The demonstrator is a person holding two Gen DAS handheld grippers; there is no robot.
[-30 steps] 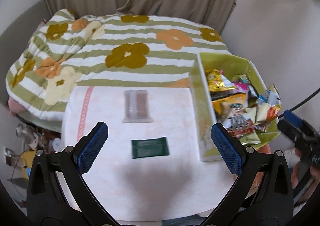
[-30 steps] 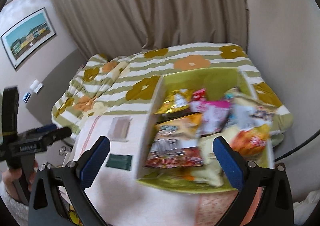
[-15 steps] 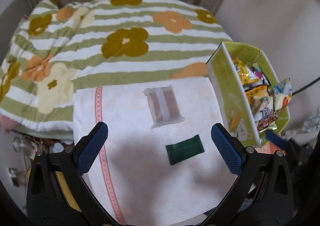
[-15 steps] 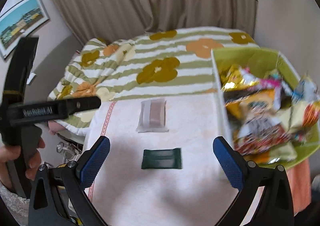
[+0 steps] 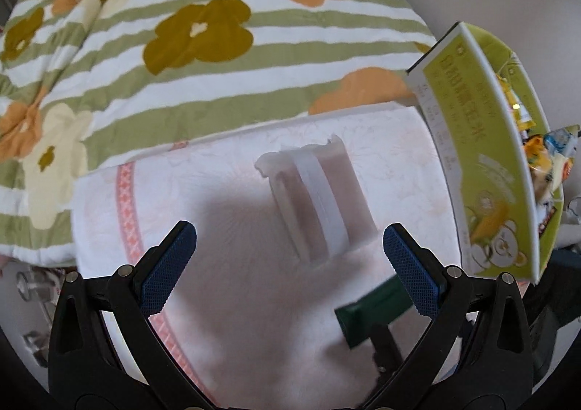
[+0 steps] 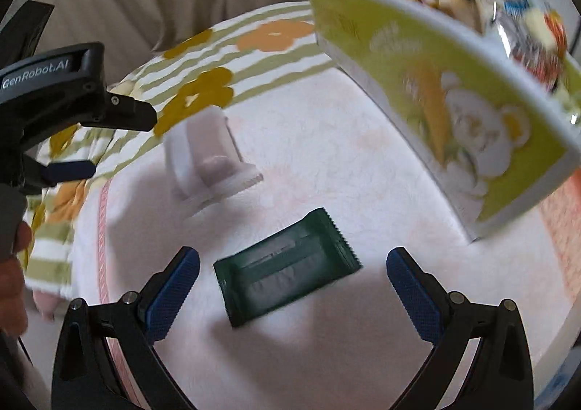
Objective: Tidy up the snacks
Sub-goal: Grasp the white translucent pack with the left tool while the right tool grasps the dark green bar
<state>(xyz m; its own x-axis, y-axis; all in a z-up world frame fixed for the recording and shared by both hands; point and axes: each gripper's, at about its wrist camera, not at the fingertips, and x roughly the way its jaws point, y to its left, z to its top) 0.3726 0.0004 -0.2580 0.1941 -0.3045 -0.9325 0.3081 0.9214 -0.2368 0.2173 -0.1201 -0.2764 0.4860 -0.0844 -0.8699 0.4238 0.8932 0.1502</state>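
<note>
White towelling with a pink woven border covers the table (image 5: 232, 301), and every place below is given from the green box (image 6: 446, 112) of mixed snacks at its edge. Just beside the box's printed wall lies the dark green packet (image 6: 287, 266), flat on the cloth; beyond it, farther from the box, lies the pale brown wafer pack (image 5: 319, 199) in its clear wrapper. The right gripper (image 6: 292, 295) hangs over the green packet with its claw spread wide and nothing in it. The left gripper (image 5: 288, 266) is just as wide and empty, aimed at the wafer pack.

Both packets are thin and flat on soft cloth — the pads could pinch towelling along with the wrapper, or slide off the slick film. The box looks overfull, so another packet pushed in may tip loose bags over its rim. The two grippers work close together and could knock each other. A flowered quilt (image 5: 203, 47) lies on the far side of the wafer pack, away from the box.
</note>
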